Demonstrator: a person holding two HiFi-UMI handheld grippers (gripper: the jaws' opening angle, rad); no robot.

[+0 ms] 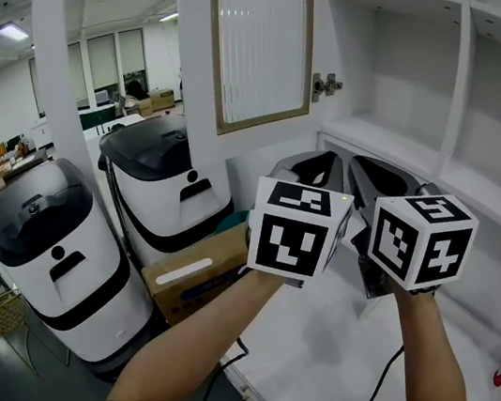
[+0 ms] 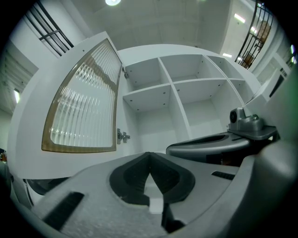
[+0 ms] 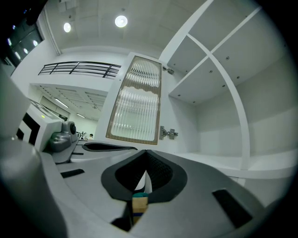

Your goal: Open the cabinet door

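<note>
White shelves (image 1: 421,80) rise behind the worktop (image 1: 324,354), and the cabinet door (image 1: 257,41) stands wide open on its hinge (image 1: 324,85), over the worktop's left edge. I hold the left gripper (image 2: 148,155) and right gripper (image 3: 145,154) side by side above the worktop, each with fingers pressed together on nothing. Opening looks done to me. Next, I judge, is backing away without bumping the door.
</note>
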